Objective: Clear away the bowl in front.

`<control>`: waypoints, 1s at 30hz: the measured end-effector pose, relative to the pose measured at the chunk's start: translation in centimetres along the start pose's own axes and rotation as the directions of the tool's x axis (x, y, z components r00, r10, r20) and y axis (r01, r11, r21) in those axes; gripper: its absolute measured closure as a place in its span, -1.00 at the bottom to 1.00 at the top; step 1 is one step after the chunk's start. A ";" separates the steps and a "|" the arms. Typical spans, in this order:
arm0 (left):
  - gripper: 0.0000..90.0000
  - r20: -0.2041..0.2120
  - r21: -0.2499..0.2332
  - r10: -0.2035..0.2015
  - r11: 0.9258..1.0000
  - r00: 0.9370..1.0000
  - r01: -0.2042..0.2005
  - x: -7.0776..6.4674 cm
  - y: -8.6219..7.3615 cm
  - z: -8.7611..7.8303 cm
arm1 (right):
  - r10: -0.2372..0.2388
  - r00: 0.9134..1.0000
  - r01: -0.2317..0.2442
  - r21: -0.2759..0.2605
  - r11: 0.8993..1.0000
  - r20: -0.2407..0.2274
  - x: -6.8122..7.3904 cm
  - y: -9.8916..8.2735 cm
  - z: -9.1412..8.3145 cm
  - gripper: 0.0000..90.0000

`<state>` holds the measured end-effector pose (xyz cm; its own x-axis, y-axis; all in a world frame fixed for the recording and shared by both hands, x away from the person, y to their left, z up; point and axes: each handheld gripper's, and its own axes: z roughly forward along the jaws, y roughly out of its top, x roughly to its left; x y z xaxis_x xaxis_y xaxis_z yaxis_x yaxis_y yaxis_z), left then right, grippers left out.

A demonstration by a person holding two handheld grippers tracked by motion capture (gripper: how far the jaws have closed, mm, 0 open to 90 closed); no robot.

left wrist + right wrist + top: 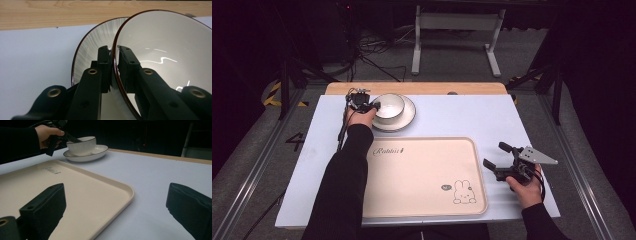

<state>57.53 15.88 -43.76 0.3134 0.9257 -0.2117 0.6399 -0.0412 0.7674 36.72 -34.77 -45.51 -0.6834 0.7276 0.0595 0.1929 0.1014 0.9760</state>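
A white bowl [390, 106] with a dark rim stands on a matching plate [408, 119] at the back left of the table. My left gripper [374, 106] is shut on the bowl's near-left rim. In the left gripper view one jaw is outside and one inside the bowl [162, 45], with the rim pinched at my left gripper [113, 50] above the plate [92, 42]. My right gripper [494, 154] rests open beside the tray's right edge, nothing between its jaws. The right gripper view shows my right gripper [116, 192] open, and far off the bowl [82, 146] on the plate [100, 152].
A beige tray [422, 175] with a rabbit drawing lies bare at the front centre of the pale table mat [462, 115]. A wooden strip [422, 88] runs along the table's back edge. Metal frame legs stand on the floor behind.
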 end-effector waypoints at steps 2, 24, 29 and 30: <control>0.78 0.006 0.007 -0.008 1.000 1.000 0.008 0.1 0.1 -0.1 | 0.000 1.000 0.000 0.001 1.000 0.001 0.0 0.0 0.0 -0.92; 0.80 0.057 0.005 -0.014 1.000 0.998 0.013 -0.3 1.2 -2.6 | 0.006 1.000 -0.006 0.000 1.000 0.002 0.0 0.0 0.0 -0.92; 0.80 0.062 -0.003 -0.005 1.000 0.998 0.005 -0.6 1.7 -3.5 | 0.006 1.000 -0.006 0.000 1.000 0.001 0.0 0.0 0.0 -0.92; 0.80 0.064 -0.004 -0.004 1.000 0.998 0.004 -0.7 1.8 -3.6 | 0.006 1.000 -0.006 0.000 1.000 0.002 0.0 0.0 0.0 -0.92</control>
<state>55.96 16.53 -40.05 0.3557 0.8997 -0.2530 0.6386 -0.0363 0.7687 36.76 -34.78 -45.52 -0.6808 0.7295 0.0654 0.1975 0.0968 0.9755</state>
